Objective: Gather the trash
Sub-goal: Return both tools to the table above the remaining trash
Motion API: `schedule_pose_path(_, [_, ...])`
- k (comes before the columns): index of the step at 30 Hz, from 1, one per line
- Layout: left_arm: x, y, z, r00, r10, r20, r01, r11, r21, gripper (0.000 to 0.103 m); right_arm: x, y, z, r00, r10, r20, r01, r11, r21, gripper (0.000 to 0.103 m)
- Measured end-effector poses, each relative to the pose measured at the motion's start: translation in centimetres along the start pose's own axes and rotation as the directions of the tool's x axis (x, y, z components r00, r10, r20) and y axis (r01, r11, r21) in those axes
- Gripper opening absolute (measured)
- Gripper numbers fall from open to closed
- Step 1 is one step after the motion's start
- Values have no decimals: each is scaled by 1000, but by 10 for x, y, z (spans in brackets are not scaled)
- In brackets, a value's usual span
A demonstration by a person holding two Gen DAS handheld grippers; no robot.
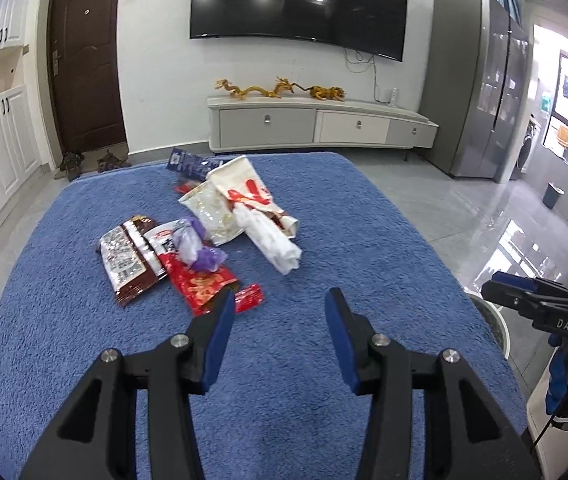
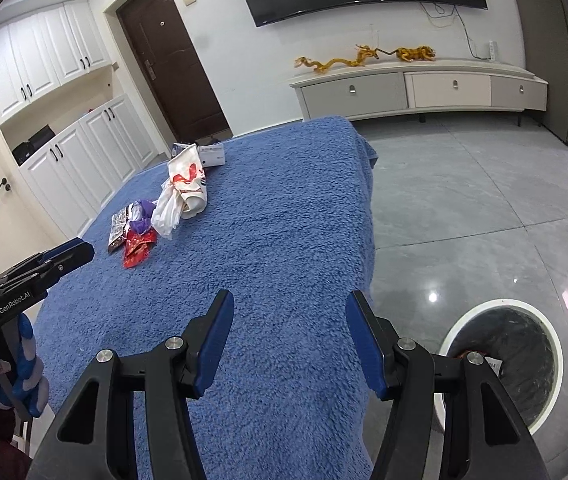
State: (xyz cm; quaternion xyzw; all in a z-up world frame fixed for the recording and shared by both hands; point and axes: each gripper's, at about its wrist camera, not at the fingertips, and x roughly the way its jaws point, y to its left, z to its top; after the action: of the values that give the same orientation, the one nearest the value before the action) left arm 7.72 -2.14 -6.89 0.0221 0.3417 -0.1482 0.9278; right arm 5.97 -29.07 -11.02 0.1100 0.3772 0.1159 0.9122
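Note:
Trash lies in a loose pile on a table covered with a blue fuzzy cloth (image 1: 324, 220): a brown snack wrapper (image 1: 127, 256), a red packet (image 1: 199, 284), a small red sachet (image 1: 248, 298), a purple crumpled bag (image 1: 197, 246), a white plastic bag (image 1: 271, 240), a white-and-red paper bag (image 1: 249, 192) and a dark blue packet (image 1: 187, 163). My left gripper (image 1: 279, 308) is open and empty, just short of the red sachet. My right gripper (image 2: 290, 308) is open and empty over the cloth's near right part. The pile (image 2: 159, 212) lies far left of it.
A round white bin with a dark liner (image 2: 504, 364) stands on the grey tiled floor right of the table, with some trash inside. A TV cabinet (image 1: 320, 124), a door (image 1: 83, 64) and white cupboards (image 2: 63, 128) line the walls beyond. A small grey bin (image 1: 554, 196) stands far right.

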Motion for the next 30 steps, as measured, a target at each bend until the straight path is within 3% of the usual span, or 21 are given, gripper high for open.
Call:
schedule_pose_path(15, [-4, 39, -12, 999, 34, -21, -36, 997, -72, 45, 16, 26, 11, 999, 34, -33, -35, 998, -43, 53])
schedule_pose_path(22, [-6, 66, -18, 998, 54, -37, -58, 992, -112, 45, 32, 48, 22, 994, 90, -64, -96, 992, -85, 50])
schedule_pose_path(30, [8, 87, -7, 998, -24, -60, 16, 991, -134, 45, 64, 82, 41, 977, 175, -121, -191, 972, -137, 49])
